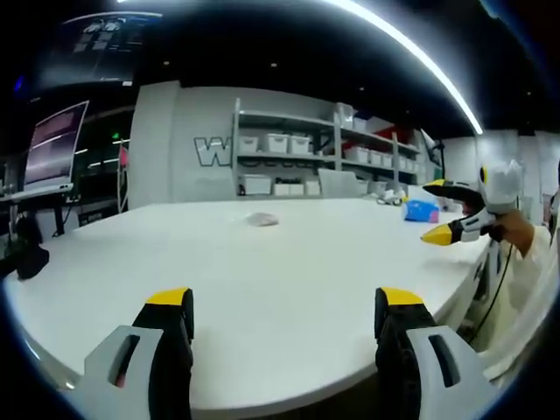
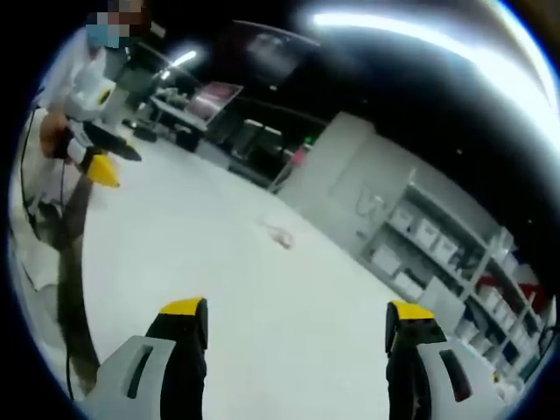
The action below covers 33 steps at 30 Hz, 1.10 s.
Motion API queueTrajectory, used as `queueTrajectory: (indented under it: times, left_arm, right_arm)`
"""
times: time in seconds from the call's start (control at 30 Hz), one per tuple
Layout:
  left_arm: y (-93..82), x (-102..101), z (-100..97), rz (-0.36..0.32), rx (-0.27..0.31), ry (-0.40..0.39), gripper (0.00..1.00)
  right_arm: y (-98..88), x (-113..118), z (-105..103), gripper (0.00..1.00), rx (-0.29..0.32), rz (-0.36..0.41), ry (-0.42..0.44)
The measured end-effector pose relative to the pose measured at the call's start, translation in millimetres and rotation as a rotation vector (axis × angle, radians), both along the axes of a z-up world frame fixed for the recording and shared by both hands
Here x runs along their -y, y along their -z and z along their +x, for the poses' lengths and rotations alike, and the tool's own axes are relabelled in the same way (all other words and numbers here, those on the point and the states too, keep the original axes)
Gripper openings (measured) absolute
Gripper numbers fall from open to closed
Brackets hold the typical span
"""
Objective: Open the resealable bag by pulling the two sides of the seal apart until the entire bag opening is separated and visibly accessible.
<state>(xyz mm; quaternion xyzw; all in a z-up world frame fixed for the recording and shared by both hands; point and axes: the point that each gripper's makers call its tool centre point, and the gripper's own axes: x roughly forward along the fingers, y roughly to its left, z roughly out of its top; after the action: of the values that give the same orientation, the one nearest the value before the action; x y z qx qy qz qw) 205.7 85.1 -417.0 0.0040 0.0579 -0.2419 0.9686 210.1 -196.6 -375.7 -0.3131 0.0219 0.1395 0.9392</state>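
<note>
Bag (image 1: 262, 219) lying small and flat, far out mid-desk (image 1: 289, 289), well apart from left gripper (image 1: 284, 319) and right gripper (image 2: 297, 337); jaws of both wide apart, empty; best: approach low, pinch opposite seal lips, pull apart evenly.

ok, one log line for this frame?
phase: pre-grasp | left gripper: open | right gripper: open | bag: flat on table, untouched

We see a white table (image 1: 289, 271) carrying a pale, translucent resealable bag (image 1: 262, 219), with a blue box (image 1: 421, 210) far off. Our left gripper (image 1: 284, 317) and right gripper (image 2: 296, 327) share black jaws, yellow tips and grey housings. White bins (image 1: 278, 143) line grey shelving (image 1: 337, 149).
</note>
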Motion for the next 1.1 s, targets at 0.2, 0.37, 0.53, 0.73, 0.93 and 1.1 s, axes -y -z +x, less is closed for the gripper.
queueTrajectory:
  times: [0.2, 0.37, 0.53, 0.73, 0.93, 1.1]
  left_arm:
    - [0.6, -2, -0.2, -0.003, -0.001, -0.003, 0.84]
    - [1.5, -3, -0.3, -0.002, -0.002, -0.003, 0.84]
    - [2.3, -3, -0.3, -0.005, -0.004, -0.004, 0.83]
    - [4.1, -2, -0.1, -0.005, -0.007, -0.001, 0.83]
    - [4.1, -3, 0.3, -0.004, -0.005, -0.006, 0.83]
    - [4.6, -3, 0.3, -0.004, -0.005, -0.006, 0.83]
  right_arm:
    - [0.1, -2, 2, 0.84, -0.005, -0.019, -0.008]
    - [-1.7, -4, 6, 0.85, -0.004, -0.038, -0.017]
    - [-3.2, -7, 11, 0.85, -0.004, -0.067, -0.031]
    - [1.0, -8, 18, 0.85, -0.019, -0.092, -0.043]
    - [3.2, -9, 20, 0.86, -0.027, -0.113, -0.053]
    - [4.8, -12, 23, 0.86, -0.037, -0.155, -0.070]
